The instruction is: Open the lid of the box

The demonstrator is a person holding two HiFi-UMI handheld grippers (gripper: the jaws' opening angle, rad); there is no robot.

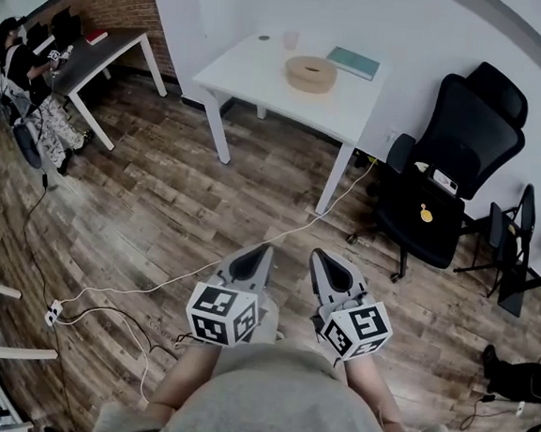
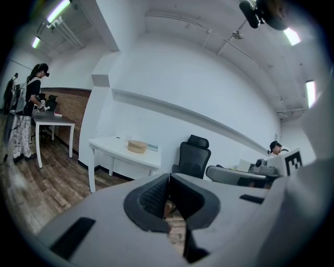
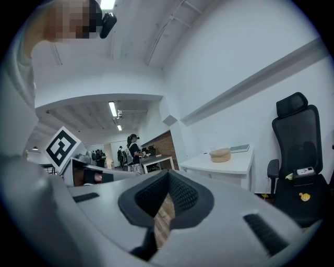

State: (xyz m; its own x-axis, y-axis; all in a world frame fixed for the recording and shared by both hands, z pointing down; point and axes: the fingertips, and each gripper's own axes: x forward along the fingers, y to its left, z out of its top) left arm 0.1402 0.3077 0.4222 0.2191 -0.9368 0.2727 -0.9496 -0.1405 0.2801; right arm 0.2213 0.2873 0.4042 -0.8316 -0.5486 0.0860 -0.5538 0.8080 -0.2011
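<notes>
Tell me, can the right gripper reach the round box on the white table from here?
Probably not yet. The right gripper, jaws shut, is near the person's body, while the round box sits on the white table across the wooden floor. Nothing blocks the way; walking closer should do it.

**No legible writing, only coded square markers**

No word, number or brand can be read anywhere. The only signs are black-and-white square markers. In the head view they sit on the cube [image 1: 222, 314] of the left gripper [image 1: 266, 250], between six and seven o'clock. They also sit on the cube [image 1: 359, 329] of the right gripper [image 1: 316, 254], between four and five. One marker [image 3: 62, 147] shows at nine o'clock in the right gripper view, and another [image 2: 293, 160] at three o'clock in the left gripper view.
</notes>
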